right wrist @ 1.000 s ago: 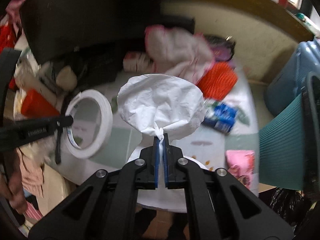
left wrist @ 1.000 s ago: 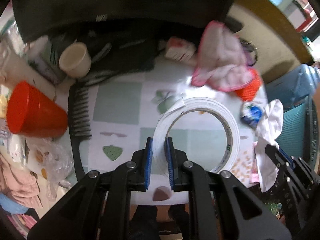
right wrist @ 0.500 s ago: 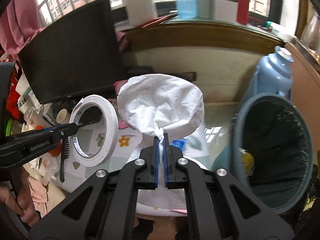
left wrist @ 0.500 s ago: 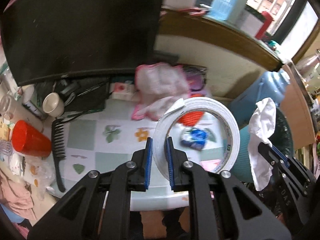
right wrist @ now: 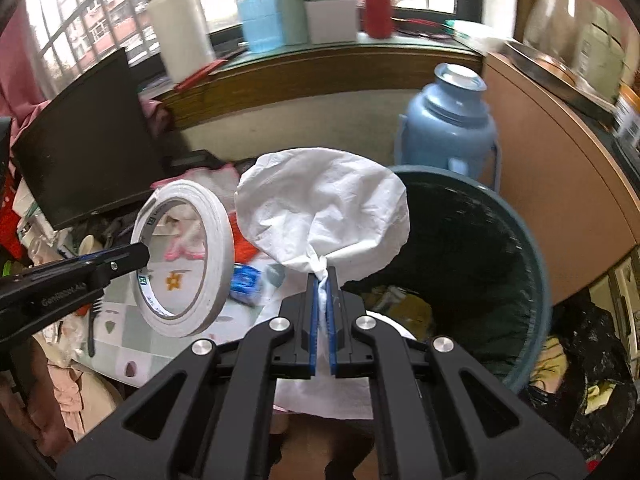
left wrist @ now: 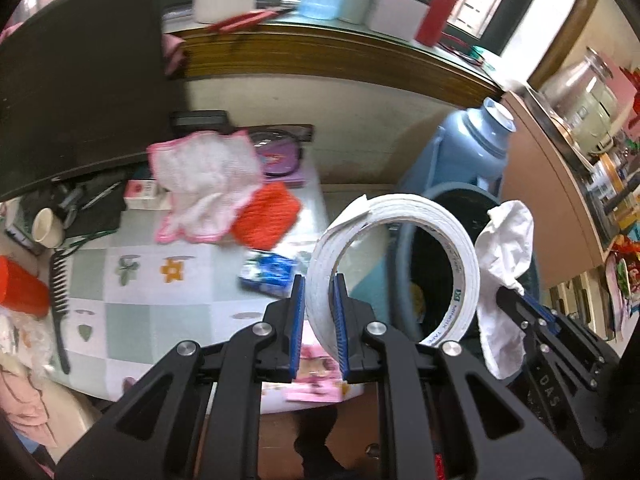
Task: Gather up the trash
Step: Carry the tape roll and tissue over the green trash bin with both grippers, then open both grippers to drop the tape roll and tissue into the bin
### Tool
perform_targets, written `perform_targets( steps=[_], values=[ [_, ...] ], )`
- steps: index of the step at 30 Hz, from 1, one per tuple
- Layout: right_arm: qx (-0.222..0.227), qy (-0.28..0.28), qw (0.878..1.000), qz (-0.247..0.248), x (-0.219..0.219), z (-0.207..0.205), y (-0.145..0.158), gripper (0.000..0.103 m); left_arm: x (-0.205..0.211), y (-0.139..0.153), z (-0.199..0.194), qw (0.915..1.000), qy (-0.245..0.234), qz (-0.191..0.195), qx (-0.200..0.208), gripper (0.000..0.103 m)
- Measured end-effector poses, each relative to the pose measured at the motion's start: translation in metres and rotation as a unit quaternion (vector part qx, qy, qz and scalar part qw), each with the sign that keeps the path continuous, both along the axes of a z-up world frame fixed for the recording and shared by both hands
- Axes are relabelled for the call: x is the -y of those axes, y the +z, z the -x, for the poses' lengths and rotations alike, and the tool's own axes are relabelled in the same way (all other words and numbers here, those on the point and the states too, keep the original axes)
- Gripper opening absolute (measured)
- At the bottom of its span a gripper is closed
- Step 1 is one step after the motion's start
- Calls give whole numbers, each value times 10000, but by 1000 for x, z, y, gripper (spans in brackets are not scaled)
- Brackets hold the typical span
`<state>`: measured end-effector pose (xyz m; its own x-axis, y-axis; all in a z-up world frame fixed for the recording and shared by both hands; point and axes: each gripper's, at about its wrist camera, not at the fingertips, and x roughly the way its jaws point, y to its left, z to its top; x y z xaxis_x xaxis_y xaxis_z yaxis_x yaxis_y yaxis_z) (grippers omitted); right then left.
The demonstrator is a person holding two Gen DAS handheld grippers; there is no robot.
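Note:
My left gripper (left wrist: 319, 280) is shut on a white roll of tape (left wrist: 404, 204), held upright in the air at the table's right edge, next to the rim of the teal trash bin (left wrist: 400, 240). My right gripper (right wrist: 322, 276) is shut on a crumpled white tissue (right wrist: 324, 212), held above the left rim of the bin (right wrist: 532, 264). The tape roll (right wrist: 218, 240) and left gripper (right wrist: 140, 256) show left of the tissue. The tissue (left wrist: 506, 248) and right gripper (left wrist: 516, 292) show right of the tape. A blue wrapper (left wrist: 266, 272) lies on the table.
A tiled tablecloth table (left wrist: 160, 312) holds a pink-edged cloth (left wrist: 204, 184), a red-orange pad (left wrist: 268, 216), a black comb (left wrist: 60, 300), a red cup (left wrist: 20, 284) and a pink packet (left wrist: 312, 384). A blue thermos jug (right wrist: 448, 128) stands behind the bin. A dark monitor (left wrist: 80, 72) stands at back left.
Both grippers have lifted and swung right from over the table toward the bin, each still holding its item. The bin has come into view.

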<state>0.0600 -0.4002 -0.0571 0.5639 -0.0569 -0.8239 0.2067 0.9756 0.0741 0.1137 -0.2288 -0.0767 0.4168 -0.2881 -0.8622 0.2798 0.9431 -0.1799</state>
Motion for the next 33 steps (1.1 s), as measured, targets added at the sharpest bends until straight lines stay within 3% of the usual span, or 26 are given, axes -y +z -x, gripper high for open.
perform_targets(
  steps=[15,33],
  values=[
    [-406,-60,9992,26,84,5,-30,4,101,-25,-2,9993,-186,113,-295,14],
    [-717,61,9974,0,113,-16,-51,5,146,-55,-26,9978,-196,62,-625,14]
  ],
)
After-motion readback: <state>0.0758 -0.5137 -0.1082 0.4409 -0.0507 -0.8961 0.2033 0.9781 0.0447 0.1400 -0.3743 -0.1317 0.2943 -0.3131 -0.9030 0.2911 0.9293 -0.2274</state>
